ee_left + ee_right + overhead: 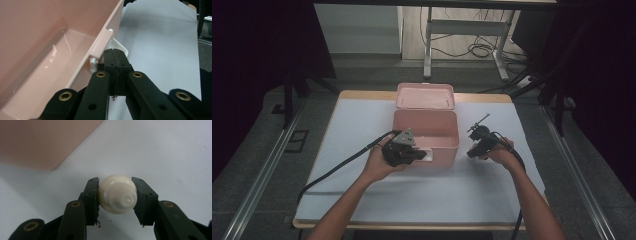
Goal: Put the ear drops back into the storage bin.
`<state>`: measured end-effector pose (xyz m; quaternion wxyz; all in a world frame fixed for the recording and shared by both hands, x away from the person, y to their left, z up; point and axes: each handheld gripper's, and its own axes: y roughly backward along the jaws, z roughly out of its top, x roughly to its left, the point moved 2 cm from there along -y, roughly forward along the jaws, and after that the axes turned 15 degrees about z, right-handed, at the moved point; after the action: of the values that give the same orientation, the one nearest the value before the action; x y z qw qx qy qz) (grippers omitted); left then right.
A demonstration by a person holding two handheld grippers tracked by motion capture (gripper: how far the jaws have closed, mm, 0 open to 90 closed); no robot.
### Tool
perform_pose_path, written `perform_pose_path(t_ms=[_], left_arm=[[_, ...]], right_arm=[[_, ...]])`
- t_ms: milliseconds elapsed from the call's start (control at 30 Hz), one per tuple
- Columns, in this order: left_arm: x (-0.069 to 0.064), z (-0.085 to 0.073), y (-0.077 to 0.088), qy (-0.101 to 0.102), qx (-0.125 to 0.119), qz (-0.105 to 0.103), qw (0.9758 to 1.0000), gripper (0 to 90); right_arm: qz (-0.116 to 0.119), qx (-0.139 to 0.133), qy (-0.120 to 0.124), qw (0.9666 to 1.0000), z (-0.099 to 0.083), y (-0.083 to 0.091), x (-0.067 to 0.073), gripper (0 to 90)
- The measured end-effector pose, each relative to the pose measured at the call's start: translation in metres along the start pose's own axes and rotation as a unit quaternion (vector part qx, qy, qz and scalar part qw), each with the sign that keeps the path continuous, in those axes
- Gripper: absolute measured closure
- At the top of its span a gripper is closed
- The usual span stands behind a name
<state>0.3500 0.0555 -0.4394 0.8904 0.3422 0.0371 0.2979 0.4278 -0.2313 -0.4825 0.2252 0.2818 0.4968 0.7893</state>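
An open pink box [457,137] stands mid-table with its lid [425,96] tipped back. My left gripper [419,156] is at the box's front wall. In the left gripper view its jaws [115,53] are pressed together at the white latch [122,47], which sticks out from the rim [100,42]. The box's inside [50,75] is bare. My right gripper [471,152] hovers to the right of the box. It [116,182] is shut on a small white bottle [117,193] with a ribbed cap facing the camera, just above the white cover.
A white cover [362,130] lies over the wooden table, with free room left, right and in front of the box. A corner of the pink box [37,142] is beyond the bottle. Desk legs and cables [482,50] stand on the floor behind.
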Motion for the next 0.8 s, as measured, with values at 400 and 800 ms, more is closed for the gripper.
perform_pose_path(t_ms=[400,800], left_arm=[[0.000,0.000,0.000,0.003,-0.002,0.000,1.0000,90.0],[0.000,0.000,0.000,0.003,-0.001,0.000,1.0000,90.0]], right_arm=[[-0.009,-0.031,0.013,0.9994,0.003,0.038,0.009,60.2],[-0.016,-0.085,0.035,0.9956,0.013,0.100,0.027,60.2]])
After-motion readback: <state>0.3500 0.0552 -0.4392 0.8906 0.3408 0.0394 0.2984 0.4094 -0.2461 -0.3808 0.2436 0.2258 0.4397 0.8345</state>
